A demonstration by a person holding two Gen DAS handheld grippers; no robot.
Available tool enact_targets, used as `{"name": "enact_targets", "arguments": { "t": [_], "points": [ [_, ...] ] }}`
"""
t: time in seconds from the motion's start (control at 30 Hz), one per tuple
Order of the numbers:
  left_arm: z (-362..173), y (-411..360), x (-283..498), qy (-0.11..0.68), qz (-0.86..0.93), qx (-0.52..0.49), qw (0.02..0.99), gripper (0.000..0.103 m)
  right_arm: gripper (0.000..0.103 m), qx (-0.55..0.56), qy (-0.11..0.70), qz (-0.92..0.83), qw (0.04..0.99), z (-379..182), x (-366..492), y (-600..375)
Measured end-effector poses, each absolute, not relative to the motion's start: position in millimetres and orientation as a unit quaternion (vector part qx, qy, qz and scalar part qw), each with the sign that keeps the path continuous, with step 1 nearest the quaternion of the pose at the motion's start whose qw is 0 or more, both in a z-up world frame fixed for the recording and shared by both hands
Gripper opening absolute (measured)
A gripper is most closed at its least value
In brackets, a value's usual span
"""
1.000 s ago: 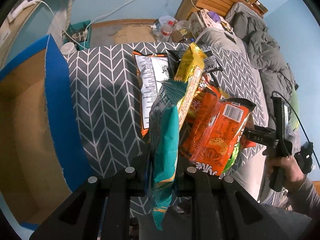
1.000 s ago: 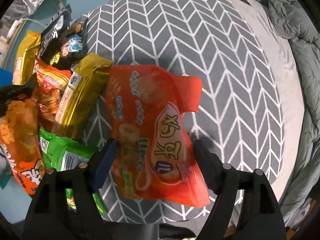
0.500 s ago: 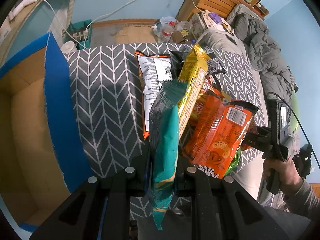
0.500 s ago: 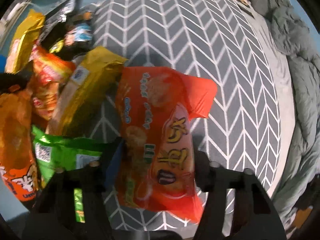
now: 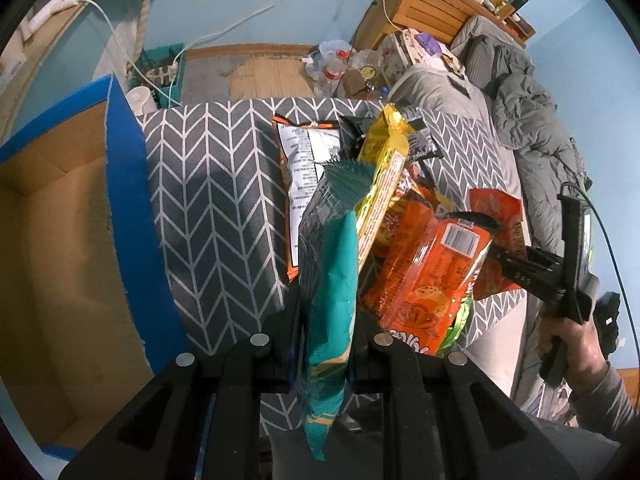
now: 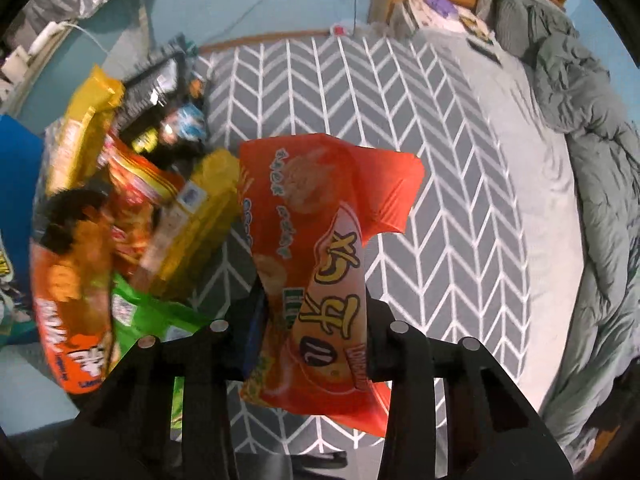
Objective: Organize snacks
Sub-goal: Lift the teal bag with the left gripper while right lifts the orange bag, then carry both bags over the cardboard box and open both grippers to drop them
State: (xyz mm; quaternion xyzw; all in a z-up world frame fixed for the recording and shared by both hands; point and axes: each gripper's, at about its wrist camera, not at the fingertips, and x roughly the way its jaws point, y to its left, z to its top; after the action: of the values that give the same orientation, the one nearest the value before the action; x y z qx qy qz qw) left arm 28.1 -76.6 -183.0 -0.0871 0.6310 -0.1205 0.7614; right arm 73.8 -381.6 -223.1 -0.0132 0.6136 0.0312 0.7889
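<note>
My left gripper is shut on a teal snack bag, which hangs upright between its fingers above the chevron cloth. My right gripper has its jaws closing on a red snack bag, pinching it in and holding it clear of the cloth. The left wrist view also shows that red bag and the right gripper in a person's hand. A pile of snacks lies to the left: an orange bag, a green bag, yellow bags.
An open cardboard box with blue edges stands left of the cloth. In the left wrist view an orange cookie bag, a long yellow pack and a white-backed bag lie in the pile. A grey duvet lies right.
The right gripper's jaws have closed in on the red bag and lifted it off the cloth. The left gripper keeps the teal bag in much the same place.
</note>
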Motion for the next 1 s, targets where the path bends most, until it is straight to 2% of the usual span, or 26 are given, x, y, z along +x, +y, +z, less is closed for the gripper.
{"name": "enact_targets", "arguments": {
  "t": [0.43,1.0],
  "points": [
    [-139.7,-60.9,25.8,0.593,-0.114,-0.102,0.791,0.017,0.036,-0.03,0.559,0.095,0.823,-146.5,78.4,-344.6],
    [-97.2,-16.8,4.6,0.553,-0.066,-0.14,0.819,0.017,0.037,-0.055,0.519,0.217,0.825,-93.7,97.9,-251.9]
  ]
}}
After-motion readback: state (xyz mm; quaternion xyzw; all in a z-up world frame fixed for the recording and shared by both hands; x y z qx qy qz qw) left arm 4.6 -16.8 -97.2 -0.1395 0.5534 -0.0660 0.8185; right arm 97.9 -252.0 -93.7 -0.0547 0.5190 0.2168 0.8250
